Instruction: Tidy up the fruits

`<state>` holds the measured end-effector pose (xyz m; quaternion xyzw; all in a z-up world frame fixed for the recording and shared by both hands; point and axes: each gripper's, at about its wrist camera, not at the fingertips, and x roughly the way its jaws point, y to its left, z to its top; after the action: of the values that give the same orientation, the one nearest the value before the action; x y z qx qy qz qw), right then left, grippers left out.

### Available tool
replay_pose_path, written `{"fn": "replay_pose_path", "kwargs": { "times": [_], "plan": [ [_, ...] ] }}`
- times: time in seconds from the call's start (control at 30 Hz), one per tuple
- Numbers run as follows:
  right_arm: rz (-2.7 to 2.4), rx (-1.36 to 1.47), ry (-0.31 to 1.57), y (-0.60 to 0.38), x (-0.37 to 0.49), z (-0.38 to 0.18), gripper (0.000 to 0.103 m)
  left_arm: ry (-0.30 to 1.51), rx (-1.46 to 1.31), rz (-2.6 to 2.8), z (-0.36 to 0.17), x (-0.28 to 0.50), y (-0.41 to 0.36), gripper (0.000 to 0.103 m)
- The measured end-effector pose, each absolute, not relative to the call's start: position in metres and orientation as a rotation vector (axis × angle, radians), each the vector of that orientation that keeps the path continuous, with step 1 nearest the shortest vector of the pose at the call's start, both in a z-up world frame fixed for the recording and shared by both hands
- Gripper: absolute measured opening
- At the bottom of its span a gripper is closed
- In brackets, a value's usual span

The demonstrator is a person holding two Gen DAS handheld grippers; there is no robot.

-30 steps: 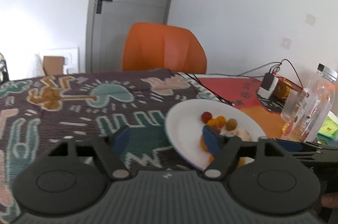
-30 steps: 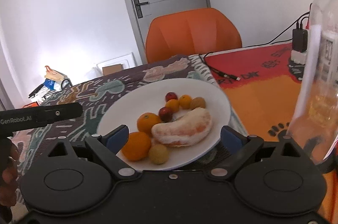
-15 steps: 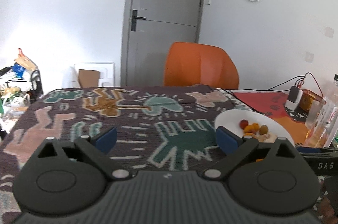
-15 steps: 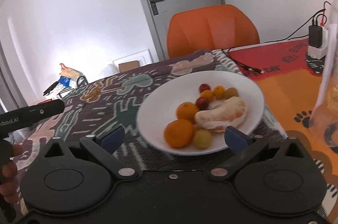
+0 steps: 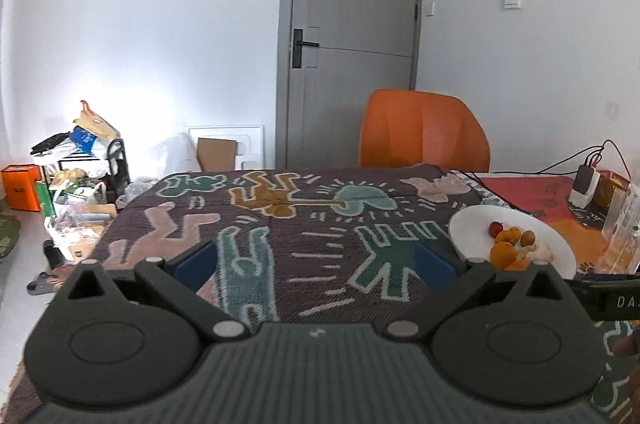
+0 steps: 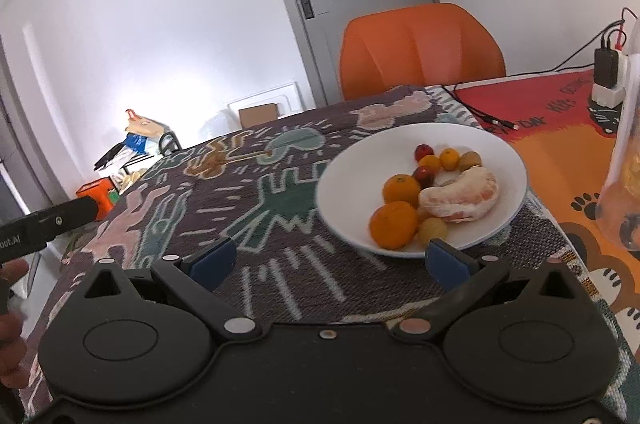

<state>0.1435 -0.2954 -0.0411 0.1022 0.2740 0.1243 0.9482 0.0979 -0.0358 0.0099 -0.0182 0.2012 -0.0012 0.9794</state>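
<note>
A white-walled room with a grey door [image 5: 352, 36] and an orange chair [image 6: 420, 48] stands behind a table covered by a dark patterned cloth [image 5: 304, 224]; an orange and red mat [image 6: 560, 128] lies along its right side.

On the cloth sits one white plate [image 6: 360, 180], and all the fruit is gathered on its right half. There are two larger oranges [image 6: 394, 224], touching front to back, two small orange fruits [image 6: 449, 158], two small red fruits [image 6: 423, 151] and two yellowish-brown round ones [image 6: 432, 230]. One peeled citrus piece [image 6: 460, 198], pale pink and curved, lies against the oranges.

The right gripper [image 6: 328, 260] is held level just in front of the plate's near rim, with its jaws spread wide and nothing between them; its right blue pad overlaps the rim in view. The left gripper [image 5: 316, 264] hovers over the bare cloth, well to the left of the plate, equally wide and empty. A clear plastic bottle [image 6: 624, 160] stands on the mat just right of the plate, and a charger with cables [image 6: 606, 72] sits farther back.
</note>
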Motion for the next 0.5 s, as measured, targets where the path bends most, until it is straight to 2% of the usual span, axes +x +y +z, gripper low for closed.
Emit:
{"fn": "replay_pose_path", "kwargs": {
  "times": [0.5],
  "plan": [
    [0.322,0.171,0.541,-0.28,0.095,-0.022,0.103,0.47,0.003,0.028,0.017,0.048,-0.042,0.103]
  ]
}}
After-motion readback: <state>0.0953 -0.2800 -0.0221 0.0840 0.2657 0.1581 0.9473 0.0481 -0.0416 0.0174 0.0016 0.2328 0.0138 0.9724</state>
